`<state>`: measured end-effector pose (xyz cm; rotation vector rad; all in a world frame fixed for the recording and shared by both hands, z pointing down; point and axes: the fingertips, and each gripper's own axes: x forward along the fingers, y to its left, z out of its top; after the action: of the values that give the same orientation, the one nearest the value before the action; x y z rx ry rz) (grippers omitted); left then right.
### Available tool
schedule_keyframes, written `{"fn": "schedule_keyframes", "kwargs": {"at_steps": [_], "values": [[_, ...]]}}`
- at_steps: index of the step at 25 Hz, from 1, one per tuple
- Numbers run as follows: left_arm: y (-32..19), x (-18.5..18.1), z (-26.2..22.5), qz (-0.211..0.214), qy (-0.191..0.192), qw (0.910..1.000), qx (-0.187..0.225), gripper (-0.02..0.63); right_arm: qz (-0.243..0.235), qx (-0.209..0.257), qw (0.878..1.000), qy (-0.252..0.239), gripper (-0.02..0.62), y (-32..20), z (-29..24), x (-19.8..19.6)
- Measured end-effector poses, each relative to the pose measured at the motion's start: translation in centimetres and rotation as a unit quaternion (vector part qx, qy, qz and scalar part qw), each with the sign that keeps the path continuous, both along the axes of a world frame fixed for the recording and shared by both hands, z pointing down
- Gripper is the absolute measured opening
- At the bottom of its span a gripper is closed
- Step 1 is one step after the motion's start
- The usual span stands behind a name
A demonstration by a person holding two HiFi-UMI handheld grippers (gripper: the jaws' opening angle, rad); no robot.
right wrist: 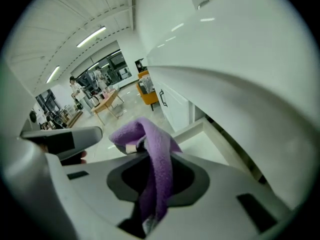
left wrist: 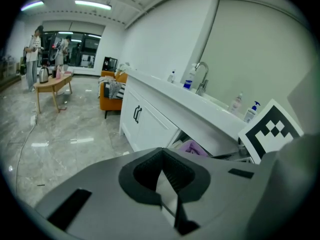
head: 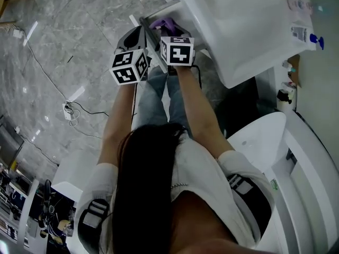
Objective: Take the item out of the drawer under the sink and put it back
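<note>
An orange armchair [left wrist: 111,95] and a wooden table [left wrist: 52,85] stand on the grey marble floor [head: 79,30], where a corded power strip [head: 68,111] lies; pump bottles [left wrist: 251,111] line the white counter [left wrist: 165,90].

Purple towel [right wrist: 157,156]: fluffy terry cloth. Floor [head: 63,41]: glossy grey stone. Counter [left wrist: 175,96]: smooth glossy white.

Far on my left, a wooden table [left wrist: 52,84] and orange chair [left wrist: 107,91] stand on glossy grey marble floor [left wrist: 60,139] under strip lights [left wrist: 92,4].
</note>
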<state>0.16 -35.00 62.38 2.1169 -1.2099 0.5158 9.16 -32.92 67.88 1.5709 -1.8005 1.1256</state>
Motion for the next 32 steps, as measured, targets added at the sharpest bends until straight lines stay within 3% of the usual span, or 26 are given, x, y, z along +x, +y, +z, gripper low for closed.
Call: {"fn": "schedule_keyframes", "kwargs": {"at_steps": [4, 10, 18, 25, 32], "values": [[0.6, 0.3, -1.6, 0.025, -0.003, 0.9996, 0.01, 0.005, -0.002, 0.022, 1.0, 0.005, 0.086, 0.4, -2.8, -0.1], [0.1, -0.9, -4.7, -0.002, 0.008, 0.9996, 0.026, 0.005, -0.003, 0.075, 0.997, 0.001, 0.086, -0.2, -8.6, -0.7], [-0.1, 0.0, -10.8, -0.002, 0.027, 0.9973, 0.068, 0.005, -0.01, 0.129, 0.992, -0.004, 0.086, -0.4, -15.0, -1.4], [1.1, 0.7, -15.1, -0.005, 0.029, 0.9961, 0.084, 0.005, -0.024, 0.179, 0.984, 0.011, 0.086, 0.4, -20.8, -0.2], [2.1, 0.0, -19.5, -0.026, 0.036, 0.9936, 0.104, 0.005, -0.016, 0.247, 0.967, 0.051, 0.086, 1.3, -26.8, 1.4]]}}
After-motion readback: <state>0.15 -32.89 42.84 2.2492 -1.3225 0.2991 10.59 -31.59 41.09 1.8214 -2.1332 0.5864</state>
